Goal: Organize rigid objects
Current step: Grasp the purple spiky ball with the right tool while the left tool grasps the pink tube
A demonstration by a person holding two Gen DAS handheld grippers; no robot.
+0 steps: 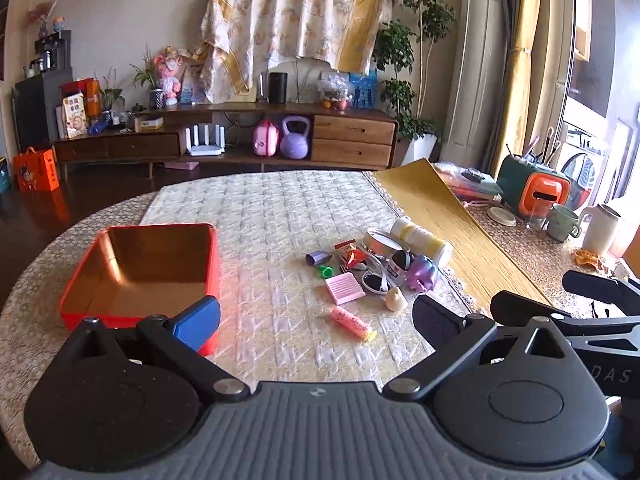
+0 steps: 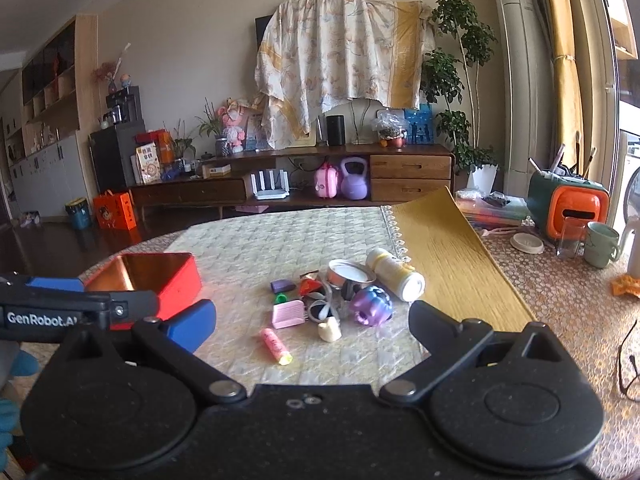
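Fingers of left gripper (image 1: 316, 320) and right gripper (image 2: 312, 326) spread wide, empty; one red tin (image 1: 140, 272).

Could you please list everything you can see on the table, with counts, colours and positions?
Tin box: one, red with a coppery inside, empty, left side of the table.
Highlighter: one, pink with a yellow end, lying nearest the grippers.
Comb: one, pink, front of the pile.
Purple toy: one, shiny purple, right of the pile.
Bottle: one, white and yellow, lying at the back right.
Round tin: one, silver, back of the pile.
Mug: one, pale green, far right.
Mat: one, gold, right of the pile.
Left gripper: open, empty.
Right gripper: open, empty.
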